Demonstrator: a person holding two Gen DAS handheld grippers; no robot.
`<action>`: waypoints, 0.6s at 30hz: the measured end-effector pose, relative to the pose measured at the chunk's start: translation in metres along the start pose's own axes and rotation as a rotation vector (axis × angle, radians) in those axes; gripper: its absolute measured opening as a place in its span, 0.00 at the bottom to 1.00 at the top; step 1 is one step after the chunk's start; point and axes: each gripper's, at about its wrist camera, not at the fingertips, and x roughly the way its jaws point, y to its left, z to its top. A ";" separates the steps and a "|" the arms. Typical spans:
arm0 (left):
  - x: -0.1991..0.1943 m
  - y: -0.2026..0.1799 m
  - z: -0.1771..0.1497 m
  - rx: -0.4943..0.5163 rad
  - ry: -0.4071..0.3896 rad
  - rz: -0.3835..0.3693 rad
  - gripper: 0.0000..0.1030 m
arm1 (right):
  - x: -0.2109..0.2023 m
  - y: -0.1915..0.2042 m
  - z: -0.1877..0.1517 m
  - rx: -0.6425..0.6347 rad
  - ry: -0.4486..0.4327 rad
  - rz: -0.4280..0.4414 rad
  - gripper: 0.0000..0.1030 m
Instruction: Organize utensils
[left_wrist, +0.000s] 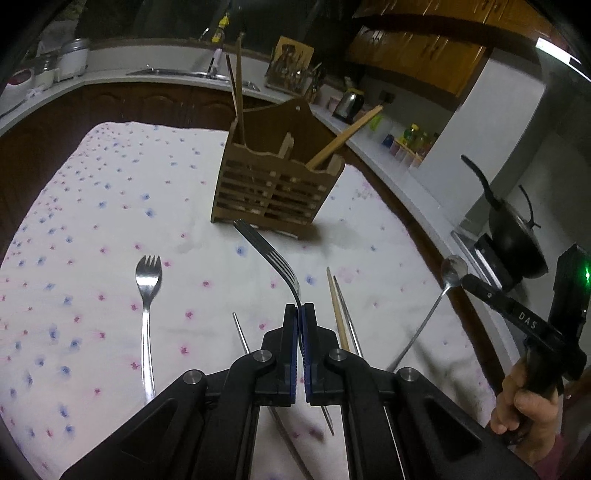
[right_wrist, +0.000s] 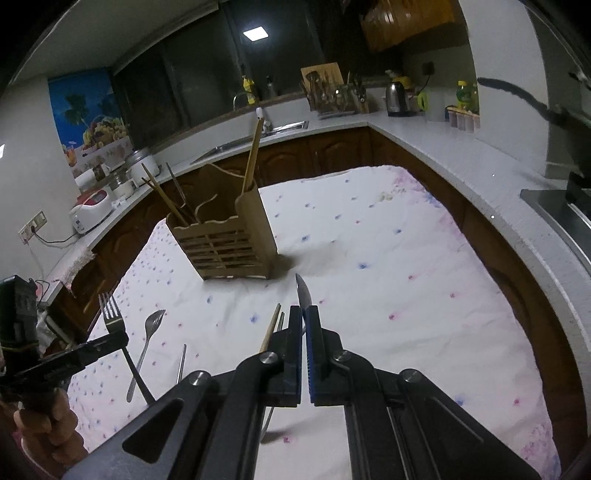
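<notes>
The black left gripper (left_wrist: 300, 308) has its jaws clamped on the neck of a steel dinner fork (left_wrist: 269, 254), whose tines stick out ahead, raised above the cloth. The black right gripper (right_wrist: 303, 312) has its jaws pressed together on a steel spoon (right_wrist: 303, 293), seen edge-on, with the bowl poking out in front. Below them, on the white cloth with pink and blue flowers (left_wrist: 110, 221), lie a short steel spork (left_wrist: 147, 284), a thin metal chopstick (left_wrist: 241, 332), and a wooden chopstick (left_wrist: 338, 314) just beside another metal one. Farther off, a slatted wooden utensil caddy (left_wrist: 273, 184) stands upright on the cloth, with chopsticks leaning out of its left and right compartments. Behind it runs a white kitchen counter (right_wrist: 406, 136).
</notes>
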 end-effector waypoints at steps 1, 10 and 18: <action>-0.003 -0.001 -0.001 0.002 -0.007 0.000 0.01 | -0.002 0.000 0.000 -0.001 -0.003 -0.001 0.02; -0.023 -0.004 -0.005 0.018 -0.058 0.016 0.01 | -0.019 0.004 0.002 -0.009 -0.042 -0.002 0.00; -0.030 0.000 -0.006 0.007 -0.069 0.015 0.01 | -0.020 -0.002 0.004 -0.001 -0.043 -0.012 0.01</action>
